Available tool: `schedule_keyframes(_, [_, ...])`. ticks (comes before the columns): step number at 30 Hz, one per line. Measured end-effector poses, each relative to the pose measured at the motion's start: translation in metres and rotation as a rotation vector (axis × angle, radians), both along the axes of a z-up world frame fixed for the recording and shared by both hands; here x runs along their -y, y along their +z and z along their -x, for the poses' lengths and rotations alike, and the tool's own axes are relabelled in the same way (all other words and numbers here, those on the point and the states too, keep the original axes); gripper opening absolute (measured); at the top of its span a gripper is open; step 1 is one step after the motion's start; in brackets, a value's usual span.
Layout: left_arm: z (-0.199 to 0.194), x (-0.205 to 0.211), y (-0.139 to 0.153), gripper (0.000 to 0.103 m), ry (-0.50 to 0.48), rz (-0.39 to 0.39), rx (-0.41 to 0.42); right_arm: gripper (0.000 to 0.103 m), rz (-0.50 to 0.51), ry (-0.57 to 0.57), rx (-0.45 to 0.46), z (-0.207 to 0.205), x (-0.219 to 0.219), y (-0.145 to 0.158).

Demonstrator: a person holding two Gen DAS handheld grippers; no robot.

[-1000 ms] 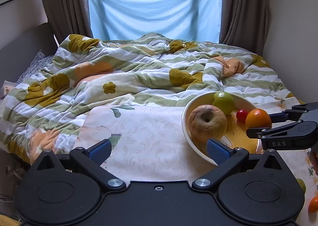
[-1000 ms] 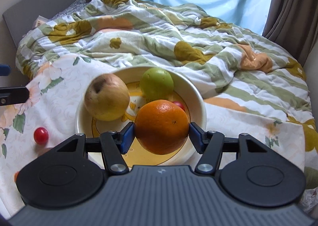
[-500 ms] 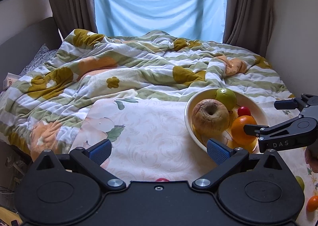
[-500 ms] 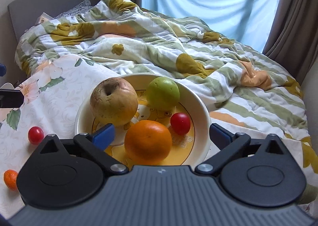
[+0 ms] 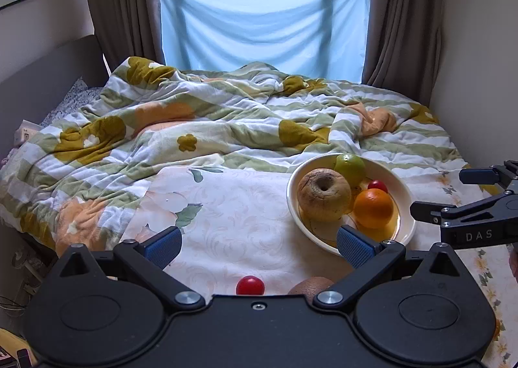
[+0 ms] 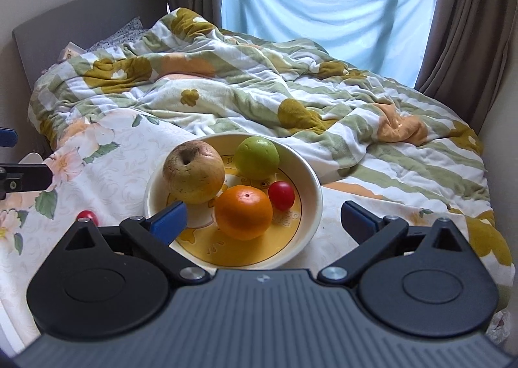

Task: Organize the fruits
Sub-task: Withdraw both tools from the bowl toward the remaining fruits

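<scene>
**Four Fruits Seen in Bowl, Both Grippers Spread and Empty**

A round cream bowl with a yellow patterned base (image 6: 310, 206) was seen resting on a pale floral cloth (image 5: 233, 206) spread over a bed. Four fruits were held in it: a large, wrinkled yellow-brown apple (image 6: 193, 171) at the left, a smooth green apple (image 6: 256, 158) at the far side, a round orange (image 6: 243, 212) at the near side, and a small red cherry tomato (image 6: 281, 195) just beside the orange, to its right. The orange was seen touching the yellow-brown apple.

The right gripper (image 6: 264, 219) was held just before the bowl, its blue-padded fingers (image 6: 170, 217) spread wide to either side of the near rim, and nothing was grasped between them. The left gripper (image 5: 257, 246) was held to the left of the bowl, likewise fully spread and empty, with its right pad overlapping the bowl's near edge in the left wrist view.

A second small red tomato (image 5: 250, 285) was seen lying loose on the cloth between the left gripper's fingers, close to its body. Beside it a brown rounded fruit (image 5: 310, 285) was partly hidden, and its kind could not be told. A crumpled green-and-white striped quilt with mustard flowers (image 5: 226, 128) was piled beyond the cloth.
</scene>
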State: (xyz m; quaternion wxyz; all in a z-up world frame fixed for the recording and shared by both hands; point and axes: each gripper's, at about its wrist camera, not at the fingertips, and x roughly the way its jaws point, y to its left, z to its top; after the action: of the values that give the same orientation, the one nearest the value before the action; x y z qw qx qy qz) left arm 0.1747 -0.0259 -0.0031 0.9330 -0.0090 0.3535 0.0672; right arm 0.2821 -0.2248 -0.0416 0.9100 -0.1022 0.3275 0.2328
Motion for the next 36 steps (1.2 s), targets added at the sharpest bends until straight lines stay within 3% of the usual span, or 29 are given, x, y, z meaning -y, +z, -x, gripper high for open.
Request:
schedule_keyframes(17, [0.064,0.040,0.027,0.103,-0.020,-0.029,0.066,0.103,-0.016,-0.011,0.013,0.085,0.045,0.040])
schedule_keyframes(28, [0.082,0.066,0.010,0.103,-0.064,-0.026,0.050,0.103,0.005,-0.080,0.001,0.138,0.081,0.043])
schedule_keyframes(36, [0.078,0.077,-0.017,0.103,-0.134,-0.035,0.038,0.103,0.007,-0.182,-0.023,0.165,0.104,0.025])
